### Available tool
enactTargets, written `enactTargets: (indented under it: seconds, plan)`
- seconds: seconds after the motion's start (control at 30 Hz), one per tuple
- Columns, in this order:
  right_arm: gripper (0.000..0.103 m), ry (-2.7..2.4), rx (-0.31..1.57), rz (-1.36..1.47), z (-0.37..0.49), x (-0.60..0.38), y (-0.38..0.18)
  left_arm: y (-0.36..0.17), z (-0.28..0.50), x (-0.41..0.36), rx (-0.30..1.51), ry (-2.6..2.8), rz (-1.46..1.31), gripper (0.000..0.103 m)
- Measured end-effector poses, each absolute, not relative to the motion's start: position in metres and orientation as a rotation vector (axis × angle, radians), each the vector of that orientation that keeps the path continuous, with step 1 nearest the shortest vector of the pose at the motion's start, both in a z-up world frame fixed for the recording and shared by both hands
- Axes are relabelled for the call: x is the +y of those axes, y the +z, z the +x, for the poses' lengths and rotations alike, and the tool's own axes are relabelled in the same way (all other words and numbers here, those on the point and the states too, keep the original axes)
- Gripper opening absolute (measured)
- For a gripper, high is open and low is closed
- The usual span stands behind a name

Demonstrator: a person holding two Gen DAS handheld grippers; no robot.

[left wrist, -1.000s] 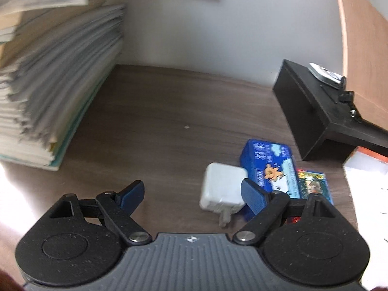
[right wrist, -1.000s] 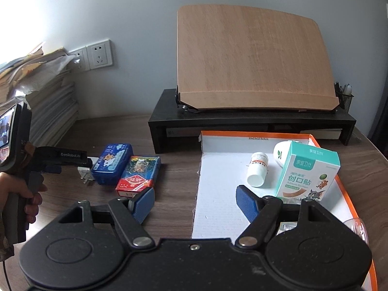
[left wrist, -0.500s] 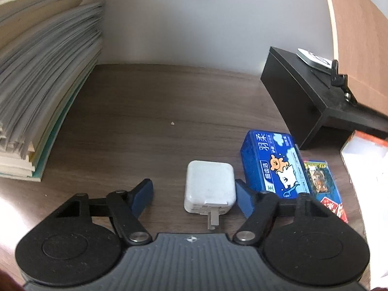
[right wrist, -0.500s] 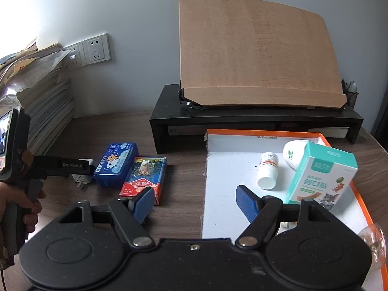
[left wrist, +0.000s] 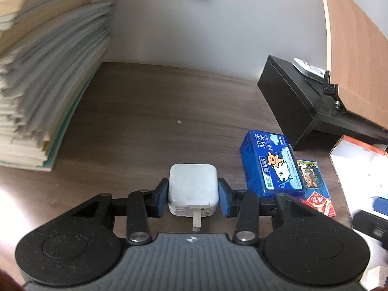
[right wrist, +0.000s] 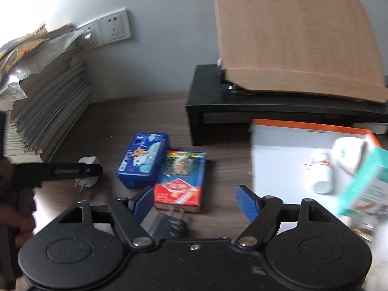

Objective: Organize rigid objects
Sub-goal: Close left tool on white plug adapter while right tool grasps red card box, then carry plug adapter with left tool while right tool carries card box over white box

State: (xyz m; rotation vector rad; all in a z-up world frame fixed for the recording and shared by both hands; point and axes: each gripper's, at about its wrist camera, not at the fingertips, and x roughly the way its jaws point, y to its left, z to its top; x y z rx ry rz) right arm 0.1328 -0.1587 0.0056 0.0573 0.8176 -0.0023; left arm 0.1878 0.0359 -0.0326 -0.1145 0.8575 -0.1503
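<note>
Your left gripper has its jaws closing on the white charger, which sits just below the centre of the left wrist frame. Both blue pads lie against the charger's two sides, and its metal prongs point back toward the camera. The charger rests on the dark wood surface.

To the right of the charger in that frame lies the blue box, near it but apart. The card pack lies against the blue box's right edge. A tall stack of papers fills the left side of the frame, and the black stand with the wooden board leaning on it takes the upper right.

Your right gripper has its jaws wide apart and holds nothing. In the right wrist frame the card pack lies just ahead, between the jaws and closer to the left pad, without touching either. The blue box lies to its upper left. At the left edge your hand holds the left gripper, with the white charger caught at its tip.

At the right of that frame the orange-rimmed tray holds a white bottle lying on its side, a white jar and a teal carton. The right part of that frame is blurred, so finer detail there cannot be read.
</note>
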Motion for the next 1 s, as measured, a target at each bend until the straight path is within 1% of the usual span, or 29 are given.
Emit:
enactTargets:
  seconds: [0.23, 0.33, 0.4, 0.43, 0.47, 0.7, 1.0]
  plan:
    - [0.088, -0.019, 0.955, -0.011, 0.182, -0.132, -0.027, -0.024, 0.169, 0.047, 0.853, -0.144, -0.154, 0.042]
    - [0.089, -0.017, 1.003, 0.005, 0.197, -0.132, -0.039, -0.023, 0.165, 0.049, 0.851, -0.142, -0.155, 0.043]
    - [0.079, -0.030, 0.989, -0.018, 0.202, -0.129, -0.042, -0.022, 0.162, 0.051, 0.850, -0.140, -0.158, 0.043]
    - [0.072, -0.033, 0.974, -0.025, 0.204, -0.127, -0.042, -0.022, 0.160, 0.052, 0.850, -0.140, -0.165, 0.043]
    - [0.071, -0.040, 0.966, -0.031, 0.206, -0.127, -0.042, -0.021, 0.159, 0.052, 0.848, -0.138, -0.168, 0.043]
    - [0.071, -0.087, 0.890, -0.052, 0.189, -0.130, -0.027, -0.010, 0.149, 0.045, 0.817, -0.129, -0.176, 0.043]
    - [0.071, -0.086, 0.756, -0.006, 0.135, -0.163, 0.030, 0.016, 0.126, 0.005, 0.774, -0.186, -0.167, 0.042]
